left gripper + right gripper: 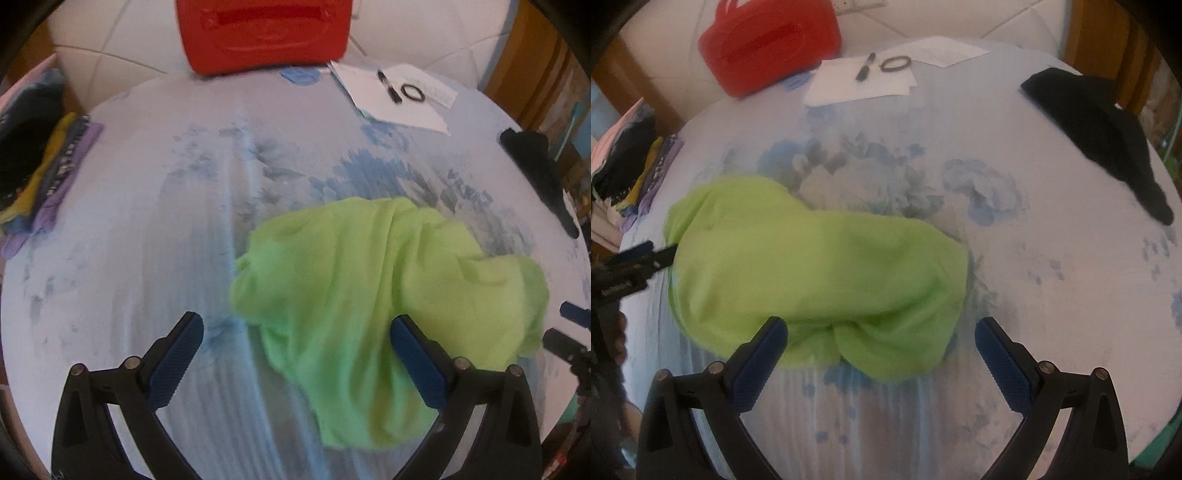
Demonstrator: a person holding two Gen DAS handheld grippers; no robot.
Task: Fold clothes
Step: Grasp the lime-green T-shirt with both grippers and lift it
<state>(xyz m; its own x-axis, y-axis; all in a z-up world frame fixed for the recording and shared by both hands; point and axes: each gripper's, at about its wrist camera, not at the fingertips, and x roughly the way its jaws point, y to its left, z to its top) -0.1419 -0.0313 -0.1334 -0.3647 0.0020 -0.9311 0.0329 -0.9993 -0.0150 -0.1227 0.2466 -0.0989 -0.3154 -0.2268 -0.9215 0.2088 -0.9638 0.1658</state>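
Both the left gripper and the right gripper were held wide, empty, at the lower frame. The bunched green garment lay centre; several layers could be pinched together, spoiling the fold.

A red bag stands at the floral sheet's far edge, beside white papers bearing a marker and ring.

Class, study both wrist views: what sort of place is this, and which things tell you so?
Probably a bedroom at home. The work surface looks like a bed spread with a floral bedsheet, a stack of folded clothes sits at its left edge, and a crumpled green garment lies waiting.
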